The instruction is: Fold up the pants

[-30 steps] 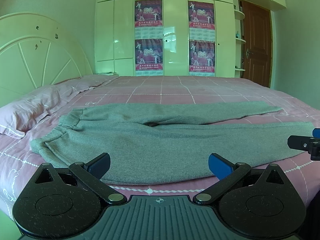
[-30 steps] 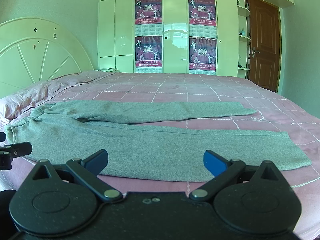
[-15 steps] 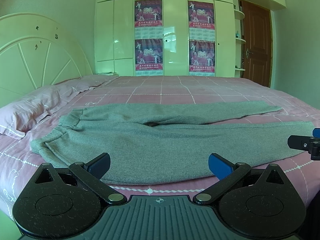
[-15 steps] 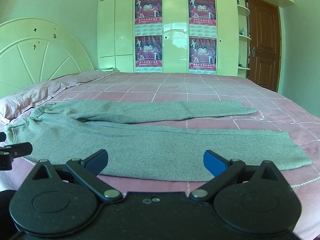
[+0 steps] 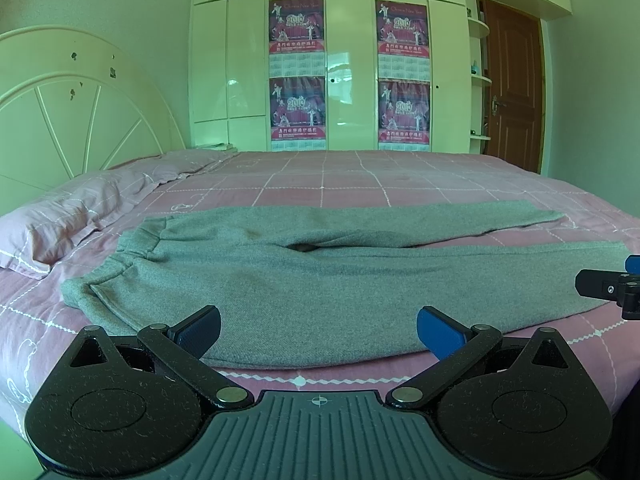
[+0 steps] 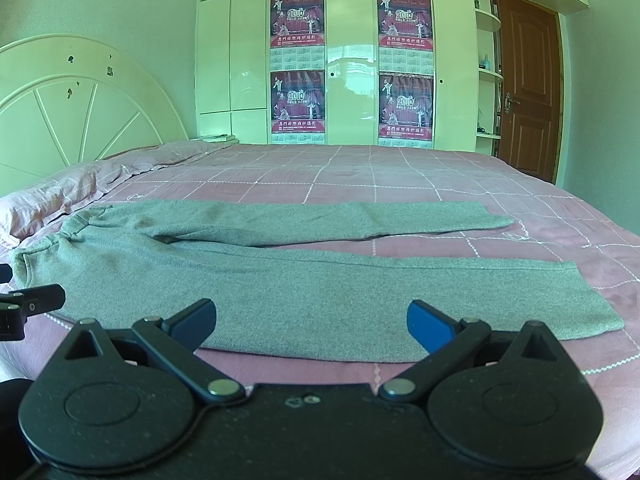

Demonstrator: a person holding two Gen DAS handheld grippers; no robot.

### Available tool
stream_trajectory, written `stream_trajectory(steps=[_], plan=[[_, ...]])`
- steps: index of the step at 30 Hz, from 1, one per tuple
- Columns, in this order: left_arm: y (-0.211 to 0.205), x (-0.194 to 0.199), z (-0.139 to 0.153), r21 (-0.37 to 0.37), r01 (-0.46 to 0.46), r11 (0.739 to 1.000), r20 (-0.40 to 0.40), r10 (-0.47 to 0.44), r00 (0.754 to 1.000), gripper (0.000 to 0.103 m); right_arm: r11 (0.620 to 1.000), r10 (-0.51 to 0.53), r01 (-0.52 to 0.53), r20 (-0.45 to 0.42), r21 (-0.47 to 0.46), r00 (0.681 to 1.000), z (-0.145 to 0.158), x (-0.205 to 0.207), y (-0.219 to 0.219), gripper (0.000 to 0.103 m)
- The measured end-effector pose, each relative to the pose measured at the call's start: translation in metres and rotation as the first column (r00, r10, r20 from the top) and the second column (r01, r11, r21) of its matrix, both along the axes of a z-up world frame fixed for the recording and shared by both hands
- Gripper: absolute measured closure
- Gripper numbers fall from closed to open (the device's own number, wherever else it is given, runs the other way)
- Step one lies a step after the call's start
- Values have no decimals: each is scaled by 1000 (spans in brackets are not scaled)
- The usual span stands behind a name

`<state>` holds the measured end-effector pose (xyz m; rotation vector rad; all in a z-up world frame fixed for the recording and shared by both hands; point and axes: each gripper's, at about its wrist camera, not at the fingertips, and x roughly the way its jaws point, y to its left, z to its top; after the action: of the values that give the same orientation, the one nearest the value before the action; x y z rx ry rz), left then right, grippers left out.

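Observation:
Grey sweatpants lie spread flat on the pink checked bed, waistband at the left, both legs running to the right with a gap between them; they also show in the right wrist view. My left gripper is open and empty, just short of the near edge of the pants by the waist end. My right gripper is open and empty, at the near edge of the closer leg. Each gripper's tip peeks into the other's view: the right gripper's tip and the left gripper's tip.
A pink pillow lies at the left by the cream headboard. The pink bedsheet stretches behind the pants. White wardrobes with posters and a brown door stand beyond the bed.

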<state>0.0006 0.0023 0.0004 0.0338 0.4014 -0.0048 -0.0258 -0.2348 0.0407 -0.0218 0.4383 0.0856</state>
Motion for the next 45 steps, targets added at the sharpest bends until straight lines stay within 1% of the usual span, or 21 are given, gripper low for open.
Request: stream_trajectory(steps=[38, 42, 44, 45], plan=[[-1, 1, -1, 5, 3, 1000, -6, -3, 1000, 0, 1000, -2, 2, 0, 2, 1000, -1, -2, 0, 6], [11, 5, 3, -18, -5, 1000, -16, 5, 1000, 0, 1000, -12, 11, 43, 9, 999, 13, -1, -5, 6], [23, 8, 7, -27, -25, 999, -14, 25, 1000, 0, 999, -9, 6, 59, 36, 998, 25, 4, -10, 6], [33, 13, 9, -42, -36, 998, -23, 35, 999, 0, 998, -7, 3, 63, 55, 998, 29, 6, -15, 6]])
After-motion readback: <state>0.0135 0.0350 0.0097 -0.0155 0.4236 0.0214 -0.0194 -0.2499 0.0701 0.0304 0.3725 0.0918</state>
